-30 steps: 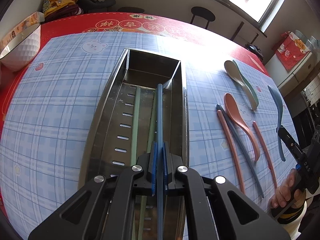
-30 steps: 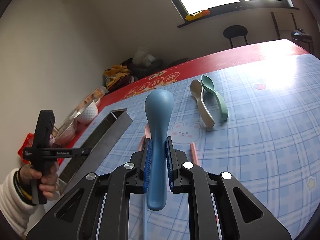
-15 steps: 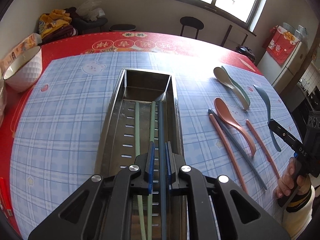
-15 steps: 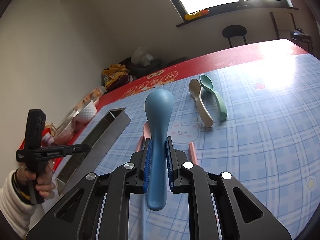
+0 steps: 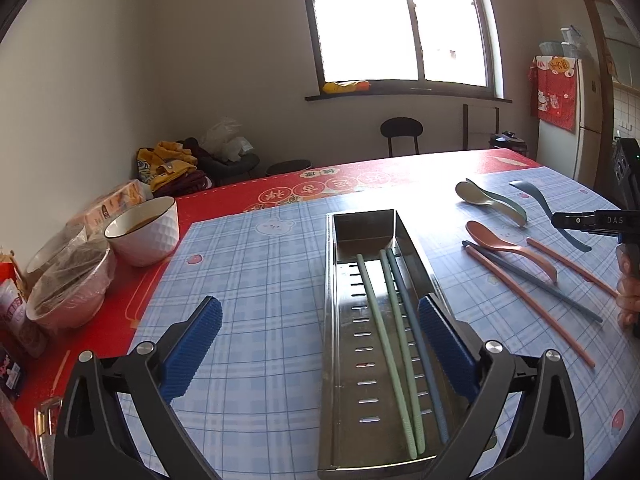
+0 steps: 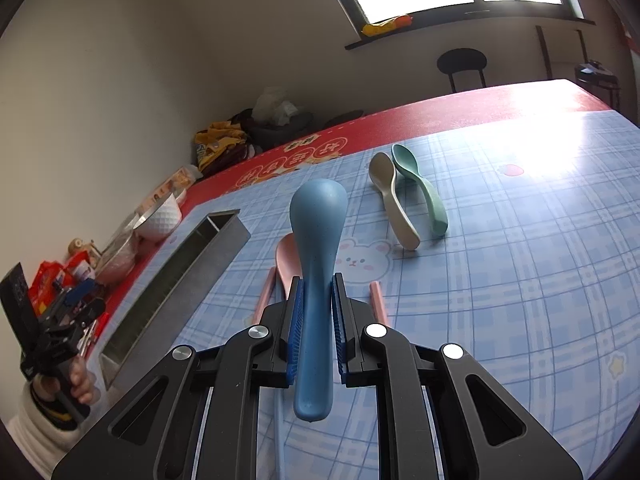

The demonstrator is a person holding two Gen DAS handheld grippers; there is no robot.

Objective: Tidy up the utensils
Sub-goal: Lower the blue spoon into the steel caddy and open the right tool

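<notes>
A long steel tray [image 5: 338, 320] lies on the blue checked mat and holds two green chopsticks [image 5: 380, 332] and a blue chopstick [image 5: 416, 344]. My left gripper [image 5: 320, 344] is open and empty above the tray's near end. My right gripper [image 6: 316, 312] is shut on a blue spoon [image 6: 318, 240], held above the mat; it also shows in the left wrist view [image 5: 538, 202]. A pink spoon [image 5: 504, 246], two pink chopsticks [image 5: 532, 304] and a blue chopstick [image 5: 536, 284] lie right of the tray. Beige [image 6: 390, 196] and green [image 6: 420, 188] spoons lie beyond.
A white bowl [image 5: 144, 230] and plastic-wrapped bowls [image 5: 68, 292] stand on the red tablecloth left of the mat, with snack packets [image 6: 52, 276] at the left edge. The tray's side [image 6: 176, 276] shows left of the right gripper. A stool [image 5: 401, 132] stands beyond the table.
My left gripper has let go of the blue chopstick into the tray, opened wide, and pulled up and back. My right gripper still holds the blue spoon, hardly moved.
</notes>
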